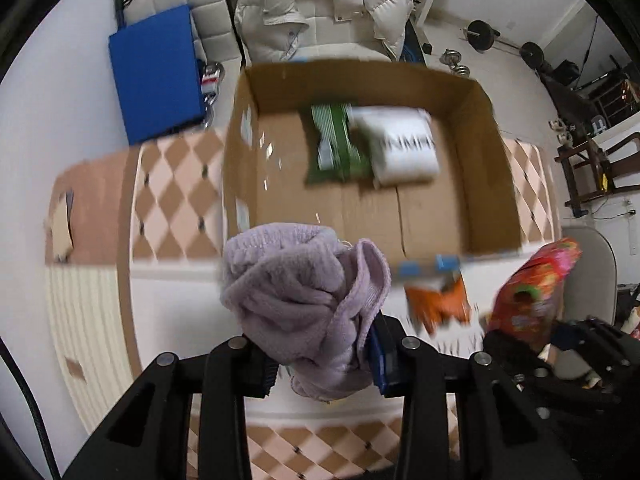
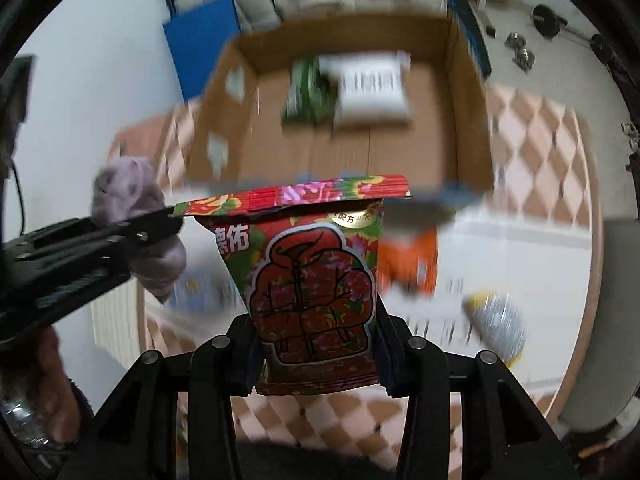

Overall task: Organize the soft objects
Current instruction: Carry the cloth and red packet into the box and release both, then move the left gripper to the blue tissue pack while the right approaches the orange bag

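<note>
My left gripper (image 1: 326, 364) is shut on a bunched lilac towel (image 1: 304, 292), held above the table just short of the open cardboard box (image 1: 488, 168). The towel also shows in the right wrist view (image 2: 128, 188). My right gripper (image 2: 316, 356) is shut on a red flowered packet (image 2: 316, 280), held upright before the box (image 2: 468, 128). That packet shows at the right of the left wrist view (image 1: 532, 292). Inside the box lie a green packet (image 1: 336, 144) and a white packet (image 1: 404, 144).
An orange packet (image 1: 436, 304) lies on the checkered table (image 1: 176, 196) near the box's front edge. A silver and yellow pouch (image 2: 496, 324) lies to the right. A blue pad (image 1: 156, 72) and a white puffer jacket (image 1: 320, 4) lie beyond the box.
</note>
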The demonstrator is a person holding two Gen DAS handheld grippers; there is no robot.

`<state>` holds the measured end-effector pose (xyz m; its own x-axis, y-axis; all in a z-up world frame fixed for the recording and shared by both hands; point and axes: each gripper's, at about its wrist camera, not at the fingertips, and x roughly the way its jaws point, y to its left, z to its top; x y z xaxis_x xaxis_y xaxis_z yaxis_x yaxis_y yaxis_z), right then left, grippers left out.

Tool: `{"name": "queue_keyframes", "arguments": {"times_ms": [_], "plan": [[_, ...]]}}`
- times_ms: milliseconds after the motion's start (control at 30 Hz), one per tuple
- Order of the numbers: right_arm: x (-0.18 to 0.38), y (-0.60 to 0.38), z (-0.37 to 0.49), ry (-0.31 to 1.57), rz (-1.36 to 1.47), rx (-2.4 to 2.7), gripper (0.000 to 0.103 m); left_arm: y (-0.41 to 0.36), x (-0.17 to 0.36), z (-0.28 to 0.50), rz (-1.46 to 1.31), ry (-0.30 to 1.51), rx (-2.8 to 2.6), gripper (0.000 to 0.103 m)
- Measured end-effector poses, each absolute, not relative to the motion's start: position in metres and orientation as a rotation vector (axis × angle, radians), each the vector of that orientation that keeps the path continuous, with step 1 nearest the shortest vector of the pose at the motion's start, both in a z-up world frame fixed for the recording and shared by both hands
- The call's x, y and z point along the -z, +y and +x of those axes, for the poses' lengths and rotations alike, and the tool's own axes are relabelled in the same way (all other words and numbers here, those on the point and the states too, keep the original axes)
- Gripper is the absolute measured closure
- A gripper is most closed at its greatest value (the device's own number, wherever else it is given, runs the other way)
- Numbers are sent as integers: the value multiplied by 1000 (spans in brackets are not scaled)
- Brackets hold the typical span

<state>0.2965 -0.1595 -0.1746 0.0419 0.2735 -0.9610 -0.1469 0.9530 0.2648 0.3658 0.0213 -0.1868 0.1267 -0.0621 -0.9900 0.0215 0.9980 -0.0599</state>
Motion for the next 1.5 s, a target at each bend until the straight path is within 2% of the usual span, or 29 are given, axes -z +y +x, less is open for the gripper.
{"name": "queue_keyframes", "arguments": {"times_ms": [100,200,533,733,1000,1033,1067,1100,1133,1167,1200,1267,1300,1333,1367,1500], "plan": [[173,-147,335,1461,121,-298,56,35,206,411,-40,1512,63,70],[192,-129,378,1506,165,-298,56,46,238,444,-37,1591,64,70],[307,-93,438,1691,136,-270,56,50,337,475,-80,1829,72,70],[333,-80,438,1748,113,-266,56,52,366,476,-73,1870,61,68],[350,-74,441,1771,97,-270,54,53,372,475,-77,1916,27,64],[350,-73,442,1778,93,-272,52,54,371,477,-85,1919,18,63],[348,-73,443,1779,83,-270,41,54,369,477,-99,1920,19,58],[346,-75,445,1775,69,-269,34,55,365,477,-116,1911,27,48],[343,-74,446,1765,51,-267,21,52,357,478,-117,1890,31,41],[339,-75,447,1752,39,-266,16,52,351,479,-108,1870,29,29],[333,-74,447,1740,28,-267,16,52,344,479,-100,1847,24,22],[324,-74,447,1727,-1,-263,14,53,329,478,-82,1795,15,16],[318,-74,447,1716,-20,-257,11,54,319,477,-70,1765,5,10],[314,-75,446,1705,-35,-253,3,54,312,476,-65,1745,0,7],[309,-76,446,1690,-48,-249,0,55,303,474,-60,1716,-9,6],[285,-86,443,1641,-41,-239,0,59,267,459,-55,1619,-32,5]]}}
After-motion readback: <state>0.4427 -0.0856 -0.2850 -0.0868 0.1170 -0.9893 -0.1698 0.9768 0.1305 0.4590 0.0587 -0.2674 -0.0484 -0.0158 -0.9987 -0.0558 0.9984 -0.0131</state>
